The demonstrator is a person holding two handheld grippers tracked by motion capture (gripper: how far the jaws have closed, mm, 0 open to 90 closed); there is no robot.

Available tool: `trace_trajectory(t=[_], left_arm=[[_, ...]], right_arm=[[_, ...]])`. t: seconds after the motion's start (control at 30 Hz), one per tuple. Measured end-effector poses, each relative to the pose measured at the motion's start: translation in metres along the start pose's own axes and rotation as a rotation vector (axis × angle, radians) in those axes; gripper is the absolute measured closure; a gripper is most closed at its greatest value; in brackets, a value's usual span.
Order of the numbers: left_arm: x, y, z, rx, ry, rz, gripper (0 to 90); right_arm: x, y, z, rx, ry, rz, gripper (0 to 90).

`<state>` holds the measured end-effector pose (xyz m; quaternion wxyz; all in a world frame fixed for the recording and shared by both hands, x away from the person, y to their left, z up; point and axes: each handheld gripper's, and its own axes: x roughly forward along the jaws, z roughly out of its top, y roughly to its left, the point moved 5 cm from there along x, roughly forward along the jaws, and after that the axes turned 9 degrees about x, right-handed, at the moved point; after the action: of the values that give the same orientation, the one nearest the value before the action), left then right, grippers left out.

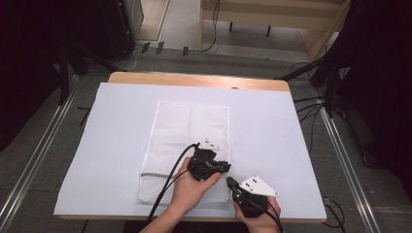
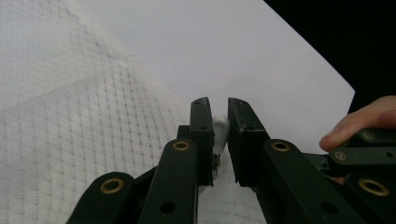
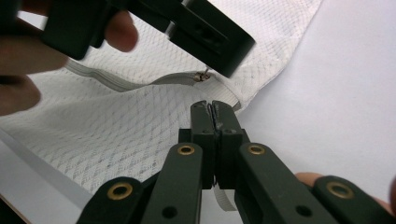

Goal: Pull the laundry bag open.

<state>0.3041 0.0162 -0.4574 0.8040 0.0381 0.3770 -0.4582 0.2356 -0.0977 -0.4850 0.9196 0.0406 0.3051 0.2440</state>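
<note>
Grey carpet floor, black cables, dim room.

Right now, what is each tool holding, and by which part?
Left tool has the mesh laundry bag's white zipper pull between its jaws. Right tool is clamped on the bag's edge near the zipper's end.

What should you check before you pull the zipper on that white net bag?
1. Left gripper has the zipper pull: ok, the white pull sits pinched between its jaws.
2. Right gripper steadies the mesh bag: ok, its jaws are shut on the bag's edge near the corner.
3. Bag lies flat on the table cover: ok.
4. Zipper track free of snagged mesh: cannot tell.
</note>
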Motion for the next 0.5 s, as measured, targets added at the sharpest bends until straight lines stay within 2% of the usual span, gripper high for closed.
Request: trace_trajectory(t=[0.1,0.27,0.3,0.4,0.5], left_arm=[[-0.004,0.001,-0.001,-0.006,-0.005,-0.013,81.6],[-0.012,0.004,-0.010,-0.063,-0.024,-0.059,80.4],[-0.012,0.004,-0.010,-0.063,-0.024,-0.059,80.3],[-0.015,0.010,-0.015,-0.093,-0.028,-0.076,79.5],[-0.017,0.017,-0.019,-0.120,-0.035,-0.105,83.0]], right_arm=[[0.000,-0.001,0.000,0.002,0.000,-0.002,90.0],[0.000,-0.001,0.001,0.005,0.003,-0.007,90.0],[0.000,-0.001,0.001,0.004,0.003,-0.008,90.0],[0.000,0.000,0.001,0.000,0.002,-0.009,90.0],[-0.001,0.001,0.001,-0.007,0.000,-0.009,90.0]])
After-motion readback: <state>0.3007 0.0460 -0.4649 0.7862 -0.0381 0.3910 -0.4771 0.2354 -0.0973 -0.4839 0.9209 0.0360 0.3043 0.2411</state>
